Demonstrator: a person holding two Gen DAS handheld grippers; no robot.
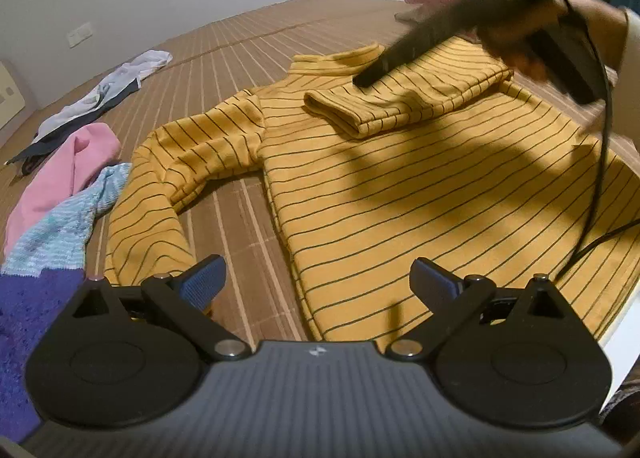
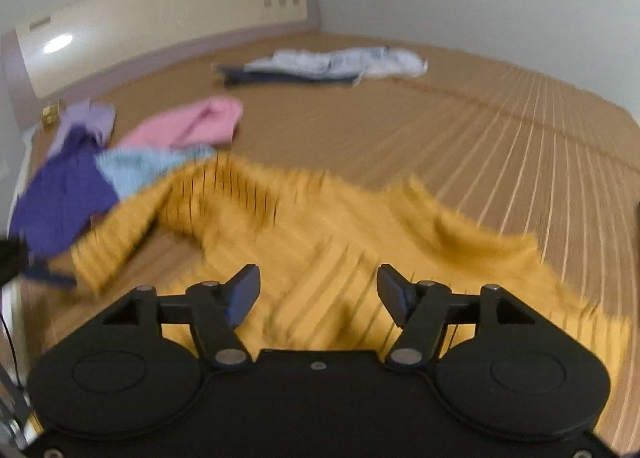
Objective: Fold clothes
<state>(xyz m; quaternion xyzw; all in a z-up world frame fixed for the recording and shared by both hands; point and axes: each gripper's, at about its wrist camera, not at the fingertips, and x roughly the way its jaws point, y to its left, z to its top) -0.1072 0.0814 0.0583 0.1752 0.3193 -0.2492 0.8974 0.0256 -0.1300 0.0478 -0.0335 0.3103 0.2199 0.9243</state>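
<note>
— One big thing first: we have the mustard striped top (image 1: pixel 420 194) spread flat on the bed (image 1: pixel 280 26), filling the centre and right of the left wrist view, one sleeve (image 1: pixel 400 106) already folded across the chest, the other sleeve (image 1: pixel 192 154) trailing toward lower left.

— How will it handle for us?

— Soft, light, limp knit, we judge; it will sag and slide, so we should pinch that loose sleeve at the cuff or shoulder seam.

— Our tools?

— Left hand-held gripper (image 1: pixel 318 284) has jaws apart over the hem, holding nothing. Right hand-held gripper (image 2: pixel 318 292) also stands apart above the cloth, pads clear.

— Any containers?

— None that we see; only the loose clothes pile (image 1: pixel 60 186) at left.
</note>
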